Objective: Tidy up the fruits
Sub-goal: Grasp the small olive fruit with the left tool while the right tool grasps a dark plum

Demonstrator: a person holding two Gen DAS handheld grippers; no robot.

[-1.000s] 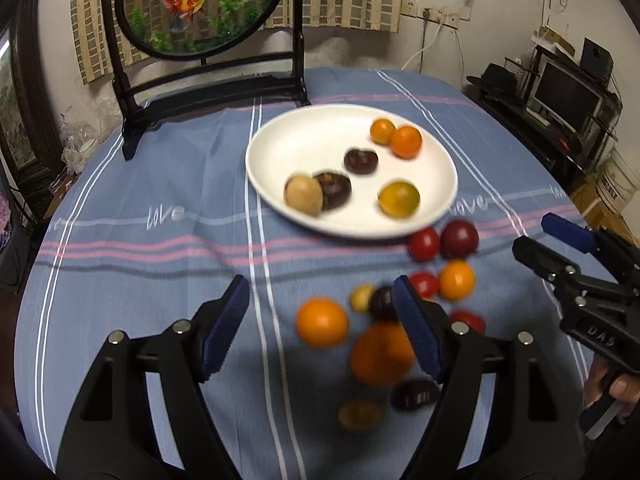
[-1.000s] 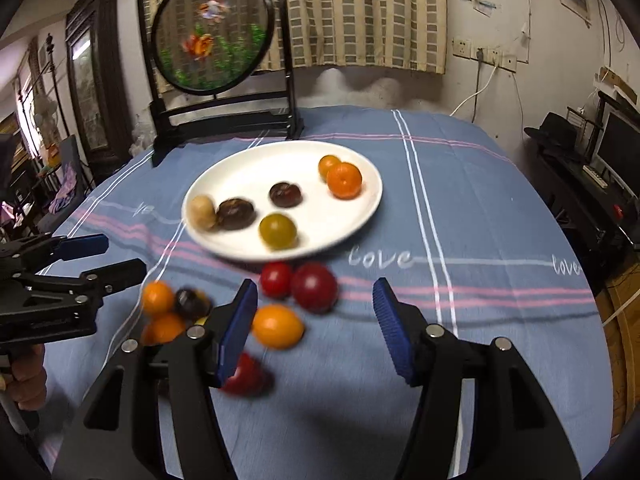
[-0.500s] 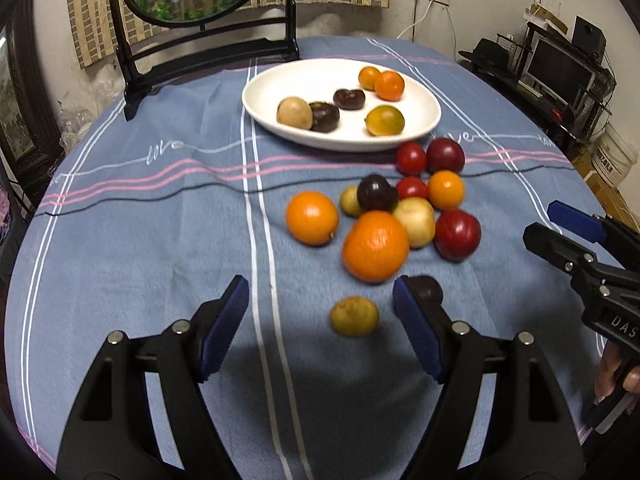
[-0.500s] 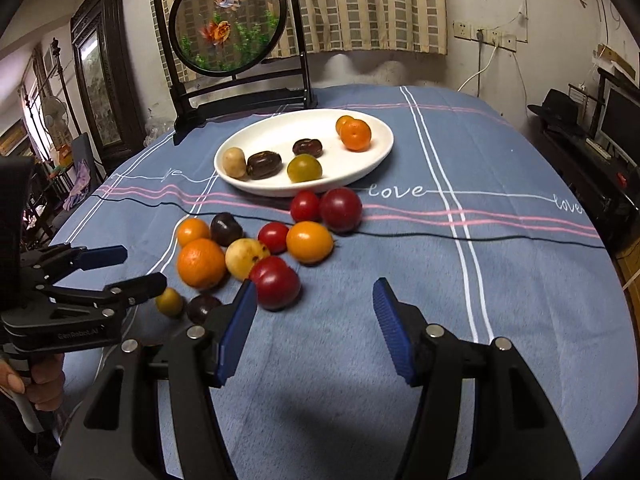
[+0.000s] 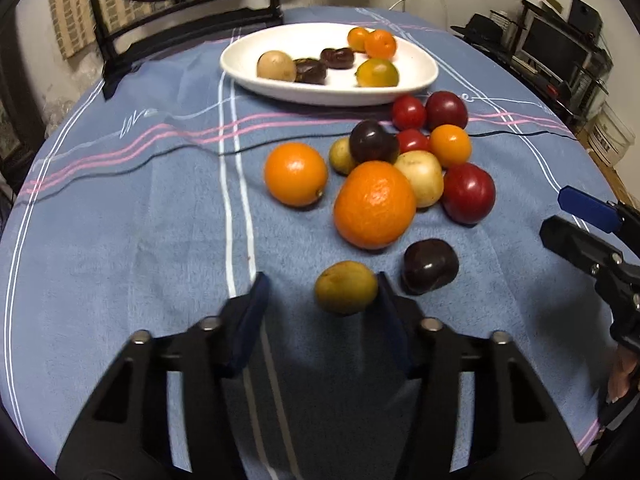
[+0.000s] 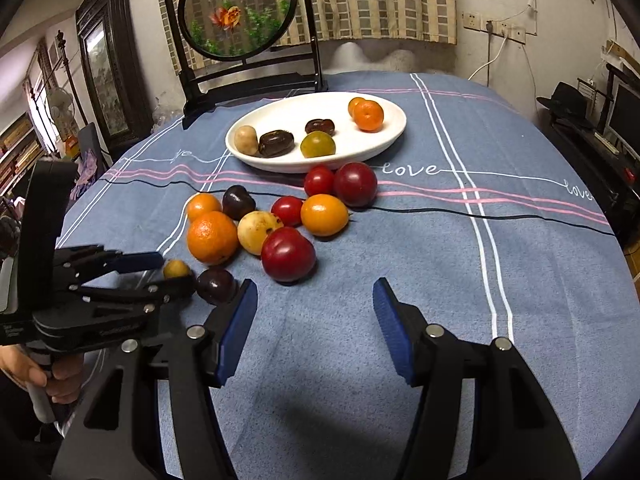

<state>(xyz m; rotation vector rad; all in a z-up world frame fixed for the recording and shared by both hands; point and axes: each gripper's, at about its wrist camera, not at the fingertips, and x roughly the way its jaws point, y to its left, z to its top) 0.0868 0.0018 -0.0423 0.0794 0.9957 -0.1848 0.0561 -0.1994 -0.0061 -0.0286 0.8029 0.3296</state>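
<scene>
Left wrist view: my left gripper [image 5: 320, 300] tilts down over the bench [image 5: 120, 240], which is draped in a blue striped cloth, and its fingers [image 5: 248, 320] are closing around a small yellow-green fruit [image 5: 346, 287]. The fruit sits between them, close against the right-hand finger, while a gap shows on the other side, so the pads are not yet pinching it.

Taking the white plate [image 5: 280, 88] as the landmark, that yellow-green fruit lies well on the near side of it, nearest of all the loose fruit. Just beside it is a dark plum [image 5: 430, 266]. Between these two and the plate lies a cluster: a big orange [image 5: 374, 205], a smaller orange [image 5: 296, 174], a red plum [image 5: 469, 193], a pale yellow fruit [image 5: 422, 178] and several small red and orange ones right up by the plate's near rim. On the plate itself lie six fruits, among them a tan one [image 5: 276, 65] and a green-orange one [image 5: 378, 73].

From the right wrist view, my right gripper [image 6: 316, 320] hangs over bare cloth on the near side of the plate, its fingers [image 6: 236, 332] spread with nothing between them.
</scene>
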